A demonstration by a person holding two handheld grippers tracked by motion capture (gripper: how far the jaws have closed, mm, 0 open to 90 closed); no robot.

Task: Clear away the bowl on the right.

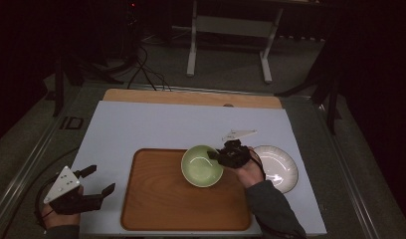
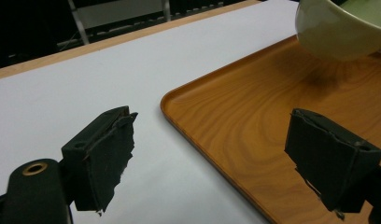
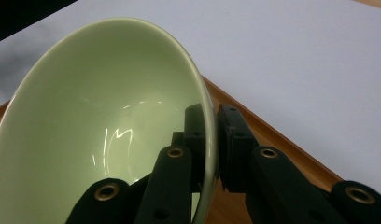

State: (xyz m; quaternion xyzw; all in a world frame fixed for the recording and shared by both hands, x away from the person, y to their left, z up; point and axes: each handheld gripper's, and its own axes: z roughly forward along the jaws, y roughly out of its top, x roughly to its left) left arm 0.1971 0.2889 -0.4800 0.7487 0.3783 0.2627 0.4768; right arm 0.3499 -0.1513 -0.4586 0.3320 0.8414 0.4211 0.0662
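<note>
Glaze on the green bowl (image 1: 202, 166) looks smooth and shiny, so I judge it stiff, breakable and slippery, moderately heavy, best taken as it is now: by the rim, one jaw inside the wall and one outside, where the right gripper (image 3: 212, 154) is clamped on it above the right half of the wooden tray (image 1: 156, 199), apparently lifted and tilted, with a white plate (image 1: 280, 167) just beside the tray. The left gripper (image 1: 94, 180) rests at the table's near left corner with its jaws wide apart and nothing between them; no brand, label or writing can be read anywhere.
</note>
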